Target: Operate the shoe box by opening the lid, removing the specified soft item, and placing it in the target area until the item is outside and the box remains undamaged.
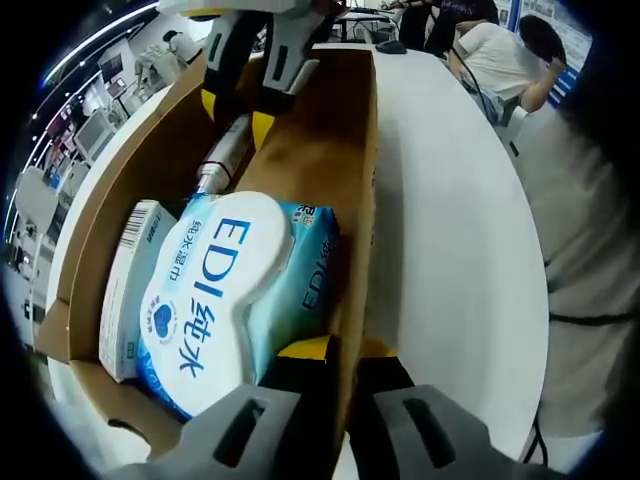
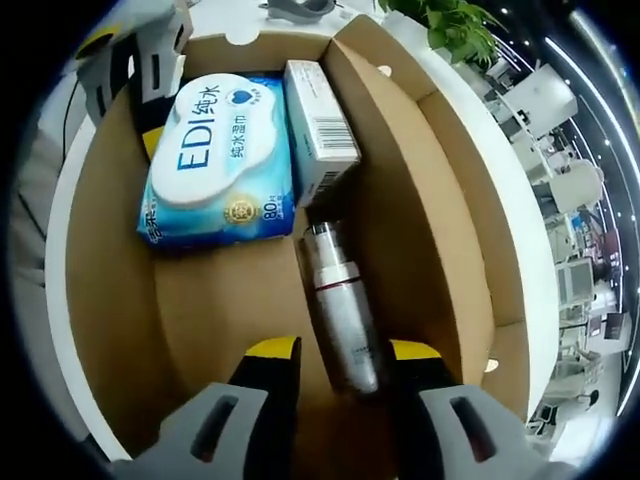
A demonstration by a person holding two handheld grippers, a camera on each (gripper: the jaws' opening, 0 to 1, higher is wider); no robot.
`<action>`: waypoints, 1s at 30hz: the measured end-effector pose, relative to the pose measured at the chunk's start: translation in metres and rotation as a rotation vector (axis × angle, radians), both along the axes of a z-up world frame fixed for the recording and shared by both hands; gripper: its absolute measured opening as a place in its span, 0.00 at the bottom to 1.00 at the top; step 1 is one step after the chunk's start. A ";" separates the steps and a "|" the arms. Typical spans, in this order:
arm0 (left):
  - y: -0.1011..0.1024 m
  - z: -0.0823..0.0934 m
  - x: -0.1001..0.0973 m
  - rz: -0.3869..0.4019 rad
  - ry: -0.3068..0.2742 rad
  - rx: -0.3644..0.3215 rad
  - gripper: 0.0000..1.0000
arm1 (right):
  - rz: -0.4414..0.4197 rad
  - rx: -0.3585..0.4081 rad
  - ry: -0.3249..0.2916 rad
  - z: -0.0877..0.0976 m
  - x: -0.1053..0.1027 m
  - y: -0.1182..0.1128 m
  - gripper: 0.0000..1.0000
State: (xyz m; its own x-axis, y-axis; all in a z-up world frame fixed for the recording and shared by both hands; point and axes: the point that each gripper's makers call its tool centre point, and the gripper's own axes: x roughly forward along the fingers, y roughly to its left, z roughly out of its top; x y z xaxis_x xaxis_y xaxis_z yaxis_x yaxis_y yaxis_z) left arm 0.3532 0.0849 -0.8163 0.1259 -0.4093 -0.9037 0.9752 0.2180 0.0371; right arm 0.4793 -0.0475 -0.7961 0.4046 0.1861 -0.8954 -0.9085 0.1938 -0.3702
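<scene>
Three things are lying inside the open shoe box: a blue-and-white wet wipes pack printed "EDI", a small white carton with a barcode, and a silver bottle; the box is sitting on a white tabletop with its lid flap standing open along one long side.

In the right gripper view, the right gripper is reaching down into the box with its yellow-tipped jaws spread apart; the silver bottle is lying lengthwise between them, its lower end in the gap, though whether the jaws are touching it cannot be told; the wipes pack is lying well ahead of this gripper at the far end of the box, slightly to its left, with the white carton just beside the pack on the right and touching it; the bottle's cap is pointing toward the carton's near corner.

In the left gripper view, the left gripper is straddling the box's side wall; its jaws are sitting close together, one inside the box and one outside, with the cardboard edge running between them; whether they are actually pinching it cannot be told; the wipes pack is lying just ahead of the inner jaw, to the left, filling the near end of the box; the carton is standing on the pack's far-left side; beyond them the bottle and the right gripper are showing at the box's far end.

A person in a white top is sitting in the background past the tabletop.
</scene>
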 end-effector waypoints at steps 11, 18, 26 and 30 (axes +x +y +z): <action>0.000 -0.001 0.001 0.001 -0.001 0.000 0.02 | -0.004 -0.016 0.049 -0.011 0.002 0.000 0.27; 0.000 -0.001 0.000 0.001 -0.001 -0.001 0.02 | -0.002 -0.038 0.074 -0.011 0.007 -0.002 0.20; 0.000 -0.001 0.000 0.001 -0.004 0.000 0.02 | -0.205 0.007 0.273 -0.006 -0.017 -0.003 0.17; 0.000 -0.001 0.000 0.000 -0.005 -0.001 0.02 | -0.386 0.067 0.397 -0.006 -0.034 -0.003 0.17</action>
State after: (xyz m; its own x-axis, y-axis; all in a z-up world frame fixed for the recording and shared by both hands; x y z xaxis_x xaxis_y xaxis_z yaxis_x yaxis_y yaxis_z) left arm 0.3537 0.0847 -0.8175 0.1306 -0.4101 -0.9027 0.9751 0.2177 0.0422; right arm 0.4449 -0.0503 -0.8016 0.0886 0.1527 -0.9843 -0.8343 0.5512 0.0104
